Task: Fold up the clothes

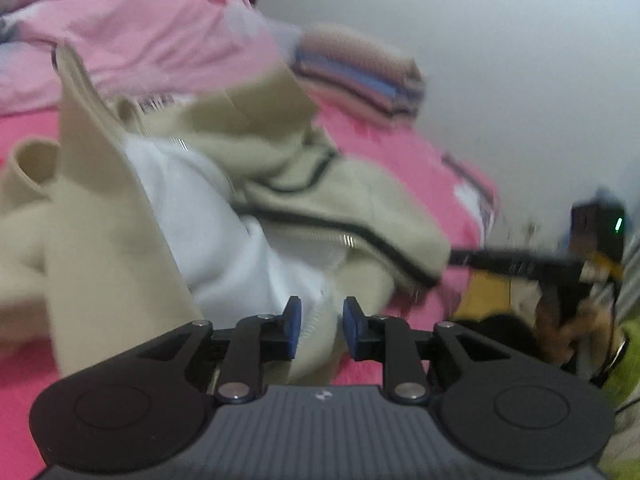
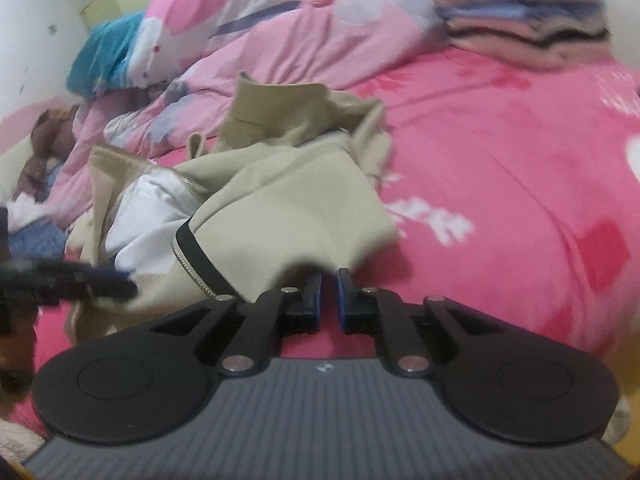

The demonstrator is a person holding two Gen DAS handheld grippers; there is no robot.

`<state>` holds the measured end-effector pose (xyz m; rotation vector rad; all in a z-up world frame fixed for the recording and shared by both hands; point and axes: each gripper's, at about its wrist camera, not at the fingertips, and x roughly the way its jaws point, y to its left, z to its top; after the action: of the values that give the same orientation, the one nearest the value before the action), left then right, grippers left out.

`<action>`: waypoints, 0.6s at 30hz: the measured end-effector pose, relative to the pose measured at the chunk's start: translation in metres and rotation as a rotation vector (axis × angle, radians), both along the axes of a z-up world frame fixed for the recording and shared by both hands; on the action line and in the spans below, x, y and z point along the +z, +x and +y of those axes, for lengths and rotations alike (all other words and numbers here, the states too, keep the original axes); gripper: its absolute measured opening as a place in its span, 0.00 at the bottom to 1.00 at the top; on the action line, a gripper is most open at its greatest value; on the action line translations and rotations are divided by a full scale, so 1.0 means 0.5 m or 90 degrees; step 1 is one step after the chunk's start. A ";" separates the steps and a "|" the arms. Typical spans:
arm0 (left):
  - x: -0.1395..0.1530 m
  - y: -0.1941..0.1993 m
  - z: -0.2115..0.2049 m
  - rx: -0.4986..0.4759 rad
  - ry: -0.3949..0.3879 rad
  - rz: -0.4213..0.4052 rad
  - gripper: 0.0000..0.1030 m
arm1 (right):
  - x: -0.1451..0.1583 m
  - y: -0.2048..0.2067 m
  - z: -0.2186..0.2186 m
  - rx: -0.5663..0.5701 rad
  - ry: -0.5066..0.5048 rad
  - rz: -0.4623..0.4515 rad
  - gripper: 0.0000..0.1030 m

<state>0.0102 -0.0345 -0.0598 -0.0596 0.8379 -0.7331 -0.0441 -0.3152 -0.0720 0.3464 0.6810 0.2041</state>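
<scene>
A beige zip jacket (image 1: 304, 200) with black trim and a white lining (image 1: 224, 232) lies crumpled on a pink bed sheet (image 1: 392, 148). My left gripper (image 1: 322, 324) has its jaws narrowly apart around the jacket's bottom hem. The jacket (image 2: 288, 208) also shows in the right wrist view, where my right gripper (image 2: 329, 296) is nearly shut at its near edge; whether it pinches cloth is unclear. The right gripper (image 1: 520, 264) shows at the right of the left wrist view, and the left gripper (image 2: 80, 280) at the left of the right wrist view.
A pink quilt (image 2: 280, 32) is bunched at the back of the bed. A stack of folded clothes (image 2: 528, 20) sits at the back right, also in the left wrist view (image 1: 360, 76). A blue pillow (image 2: 104, 52) and a brown soft toy (image 2: 44, 140) lie at the far left.
</scene>
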 end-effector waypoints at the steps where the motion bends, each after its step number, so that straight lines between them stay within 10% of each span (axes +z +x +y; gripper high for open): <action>1: -0.001 -0.003 0.000 -0.002 0.002 0.000 0.27 | -0.001 -0.010 -0.012 -0.012 0.009 0.004 0.08; 9: 0.067 -0.007 0.058 0.047 -0.033 -0.063 0.58 | 0.045 -0.064 -0.092 -0.103 0.047 -0.032 0.23; 18: 0.112 0.052 0.119 0.239 -0.028 -0.155 0.86 | 0.114 0.059 0.002 0.010 0.102 -0.122 0.46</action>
<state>0.0362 0.0251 -0.0038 -0.1593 0.5560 -0.3953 -0.0147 -0.3144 -0.0152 0.4678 0.4794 0.3040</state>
